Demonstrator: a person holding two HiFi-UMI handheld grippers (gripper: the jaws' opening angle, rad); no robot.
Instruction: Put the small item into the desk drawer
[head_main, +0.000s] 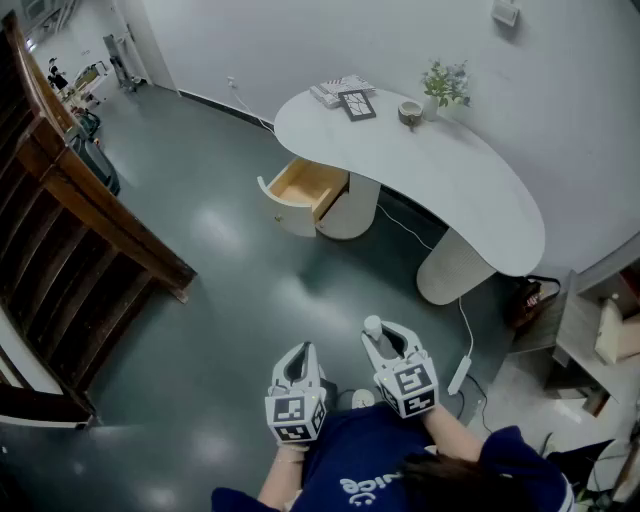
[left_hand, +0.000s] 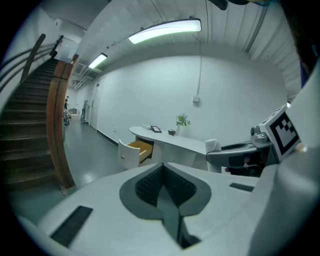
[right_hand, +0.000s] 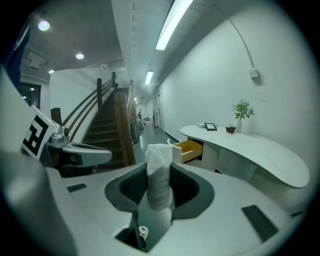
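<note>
A wide stretch of bare grey floor (head_main: 230, 300) is seen from above, lying between the person and a curved white counter (head_main: 460, 180) set against the far wall. At the counter's left end a drawer (head_main: 300, 188) is pulled out, its pale wood inside exposed and its white front turned toward the open floor. The left side of the room is bounded by a dark wooden staircase (head_main: 80, 230). A white cable (head_main: 465, 325) is trailed across the floor near the counter's right pedestal.

Both grippers are held low, side by side, just in front of the person's blue shirt (head_main: 380, 470), angled forward and slightly down toward the counter, well apart from the drawer. The left gripper (head_main: 299, 358) is clenched with nothing between its jaws. The small item (right_hand: 159, 175), white and soft-looking, is grasped upright between the pads of the right gripper (head_main: 388, 338).

Black-and-white square markers are carried on each gripper's cube. White lettering on the shirt is only partly seen and cannot be read.
</note>
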